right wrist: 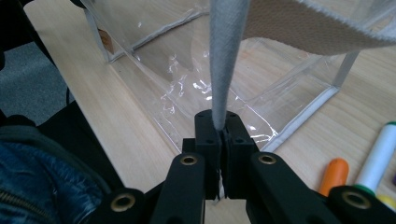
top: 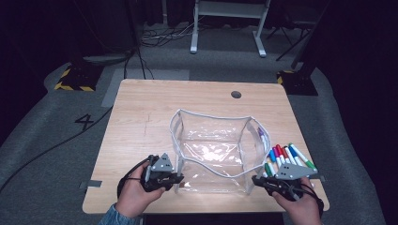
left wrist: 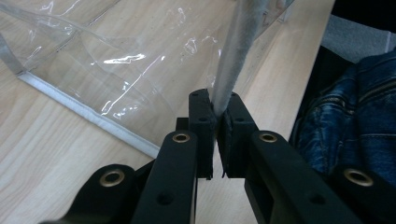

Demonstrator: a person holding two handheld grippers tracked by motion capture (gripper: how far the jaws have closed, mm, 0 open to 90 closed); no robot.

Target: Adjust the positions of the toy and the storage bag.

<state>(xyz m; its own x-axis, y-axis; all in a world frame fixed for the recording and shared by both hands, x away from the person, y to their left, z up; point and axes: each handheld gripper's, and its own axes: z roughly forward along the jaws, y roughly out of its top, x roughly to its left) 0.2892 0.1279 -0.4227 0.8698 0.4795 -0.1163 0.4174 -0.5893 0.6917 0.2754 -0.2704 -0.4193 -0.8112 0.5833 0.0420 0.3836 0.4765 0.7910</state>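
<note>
At near edge, hand-held grippers (top: 176, 180) clamping pouch (top: 211, 154)

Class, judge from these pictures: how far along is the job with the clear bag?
Done: both grippers grip the clear bag's grey rim; left gripper, right gripper. In hand: the bag's mouth is held open. Left: the markers lie beside it; one purple marker appears inside.

Recording lab: dark curtains (top: 361, 56), floor cables (top: 159, 35).
</note>
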